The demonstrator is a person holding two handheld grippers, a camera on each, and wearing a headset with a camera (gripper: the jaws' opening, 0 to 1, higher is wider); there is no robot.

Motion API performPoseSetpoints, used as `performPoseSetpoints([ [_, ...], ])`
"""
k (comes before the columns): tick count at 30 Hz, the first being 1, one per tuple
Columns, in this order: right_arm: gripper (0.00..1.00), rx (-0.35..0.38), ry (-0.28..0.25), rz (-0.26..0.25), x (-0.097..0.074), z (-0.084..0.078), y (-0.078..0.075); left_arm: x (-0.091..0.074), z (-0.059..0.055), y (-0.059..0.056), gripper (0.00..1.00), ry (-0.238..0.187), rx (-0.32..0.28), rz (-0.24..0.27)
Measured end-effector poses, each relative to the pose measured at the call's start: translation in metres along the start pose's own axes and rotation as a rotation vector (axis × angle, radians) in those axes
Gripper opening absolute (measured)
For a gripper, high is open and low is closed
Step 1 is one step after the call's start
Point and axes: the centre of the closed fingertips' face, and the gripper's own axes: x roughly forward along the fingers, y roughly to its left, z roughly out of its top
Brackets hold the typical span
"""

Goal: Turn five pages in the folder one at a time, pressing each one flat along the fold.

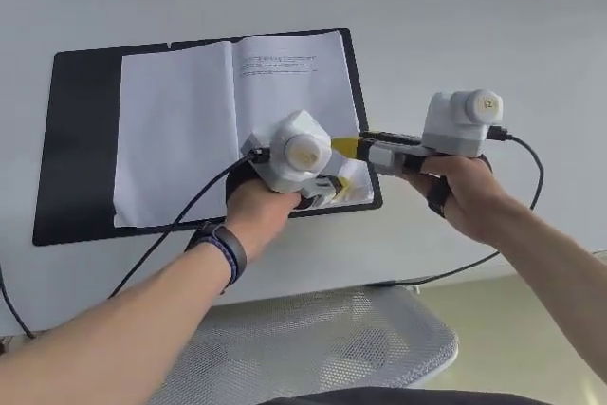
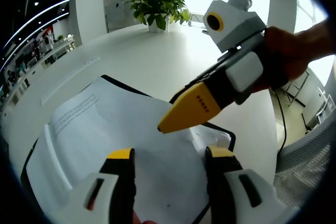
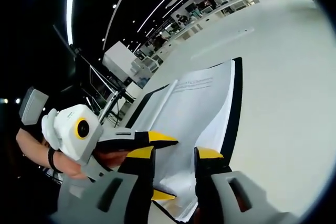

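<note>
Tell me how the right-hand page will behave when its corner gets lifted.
Probably floppy: the page is a thin single sheet, and its near corner curls up. Likely light too. The black folder beneath looks stiffer and should stay put.

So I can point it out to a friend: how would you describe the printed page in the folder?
On the white table lies an open black folder. Its right-hand page is the one: it has a few lines of small print near the top, while the sheet beside it looks blank.

Bright, even daylight; fisheye-warped edges
</note>
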Motion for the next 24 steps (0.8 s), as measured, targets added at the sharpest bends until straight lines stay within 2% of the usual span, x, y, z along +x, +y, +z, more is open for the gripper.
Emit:
performPoseSetpoints([
  [6,0.22,0.037,-0.011,-0.007,0.000,-0.002,-0.005,0.002,-0.001,0.001,0.53,-0.001,-0.001,0.001],
  [14,0.05,0.077,-0.035,-0.025,-0.001,0.000,-0.013,0.004,-0.002,0.001,0.53,0.000,-0.002,0.001],
  [24,0.02,0.118,-0.047,-0.028,-0.001,0.000,-0.014,0.004,-0.002,0.000,0.53,0.003,-0.001,-0.004],
])
